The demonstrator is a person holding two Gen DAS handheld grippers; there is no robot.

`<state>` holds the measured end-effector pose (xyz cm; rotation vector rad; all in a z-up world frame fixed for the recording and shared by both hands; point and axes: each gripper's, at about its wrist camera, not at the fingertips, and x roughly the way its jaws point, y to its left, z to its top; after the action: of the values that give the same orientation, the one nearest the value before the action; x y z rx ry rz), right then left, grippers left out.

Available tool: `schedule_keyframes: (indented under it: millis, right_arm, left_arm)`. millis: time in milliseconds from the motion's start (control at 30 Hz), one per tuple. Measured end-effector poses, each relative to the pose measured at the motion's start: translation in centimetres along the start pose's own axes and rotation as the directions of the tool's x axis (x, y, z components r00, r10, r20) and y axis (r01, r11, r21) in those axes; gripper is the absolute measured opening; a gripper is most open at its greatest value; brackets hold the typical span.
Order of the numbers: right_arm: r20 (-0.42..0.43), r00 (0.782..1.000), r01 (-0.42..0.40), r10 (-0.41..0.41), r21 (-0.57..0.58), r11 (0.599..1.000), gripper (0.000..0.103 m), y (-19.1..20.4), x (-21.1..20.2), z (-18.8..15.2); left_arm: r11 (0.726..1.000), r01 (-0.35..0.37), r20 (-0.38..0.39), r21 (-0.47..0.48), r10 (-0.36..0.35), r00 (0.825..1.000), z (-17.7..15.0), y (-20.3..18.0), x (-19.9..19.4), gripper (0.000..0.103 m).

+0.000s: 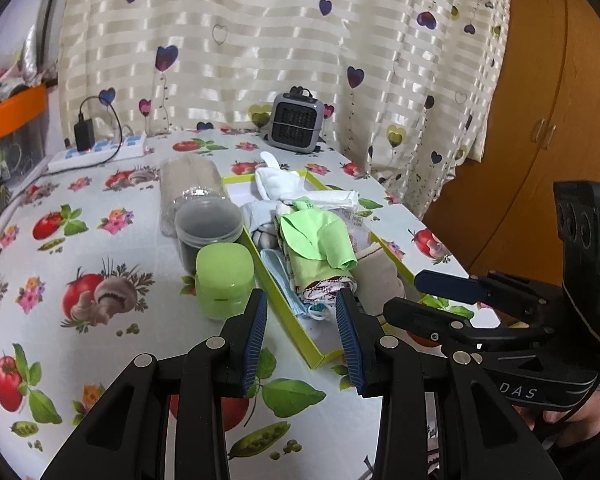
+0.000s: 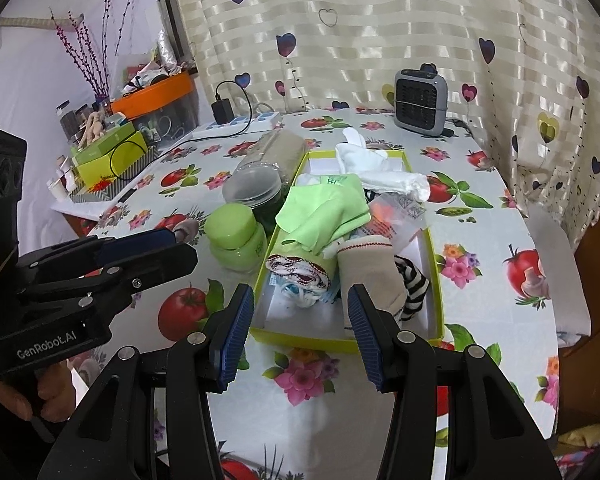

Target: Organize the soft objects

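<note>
A yellow-green shallow box [image 1: 288,312] [image 2: 296,338] sits on the table, full of soft items. A light green cloth [image 1: 320,236] [image 2: 324,212] lies on top. A beige sock [image 2: 370,268], a striped sock [image 2: 414,288], a white cloth [image 1: 276,182] [image 2: 384,170] and a blue face mask [image 1: 280,276] lie in it. My left gripper [image 1: 302,344] is open and empty, just before the box's near end. My right gripper [image 2: 300,340] is open and empty at the box's near edge. Each gripper shows in the other's view, the right [image 1: 452,288] and the left [image 2: 140,248].
A green-lidded jar [image 1: 224,280] [image 2: 236,236], a clear lidded jar [image 1: 208,228] [image 2: 256,188] and a lying plastic-wrapped roll [image 1: 188,180] stand left of the box. A grey heater [image 1: 296,122] [image 2: 420,102] and a power strip [image 1: 100,152] are at the back. Cluttered boxes [image 2: 108,156] are at the left.
</note>
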<state>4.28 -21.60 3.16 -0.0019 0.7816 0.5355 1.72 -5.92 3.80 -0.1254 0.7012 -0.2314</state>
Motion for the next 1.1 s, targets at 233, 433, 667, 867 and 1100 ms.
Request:
schedule_keyframes:
  millis: [233, 433, 667, 867, 1100]
  right_arm:
    - [-0.008, 1.000, 0.020, -0.020, 0.002, 1.000, 0.050, 0.1, -0.1, -0.5]
    - [-0.017, 1.000, 0.011, -0.011, 0.012, 1.000, 0.050, -0.3, 0.0, -0.9]
    - [-0.023, 1.000, -0.003, 0.003, 0.012, 1.000, 0.050, -0.5, 0.2, -1.1]
    - [-0.024, 1.000, -0.004, 0.005, 0.021, 1.000, 0.050, -0.7, 0.4, -1.2]
    - [-0.025, 1.000, -0.002, 0.003, 0.033, 0.999, 0.050, -1.1, 0.4, -1.1]
  left_arm:
    - [0.999, 0.043, -0.005, -0.002, -0.043, 0.999, -0.1, -0.3, 0.0, 0.034]
    - [0.997, 0.074, -0.010, -0.001, -0.074, 0.997, 0.2, -0.9, 0.2, 0.034]
    - [0.995, 0.100, -0.027, -0.011, -0.100, 0.995, 0.3, -1.1, 0.7, 0.034]
    - [1.000, 0.031, -0.048, -0.004, -0.031, 0.998, 0.5, -1.0, 1.3, 0.034]
    - [1.000, -0.028, -0.042, 0.013, 0.028, 0.999, 0.6, -0.8, 1.4, 0.034]
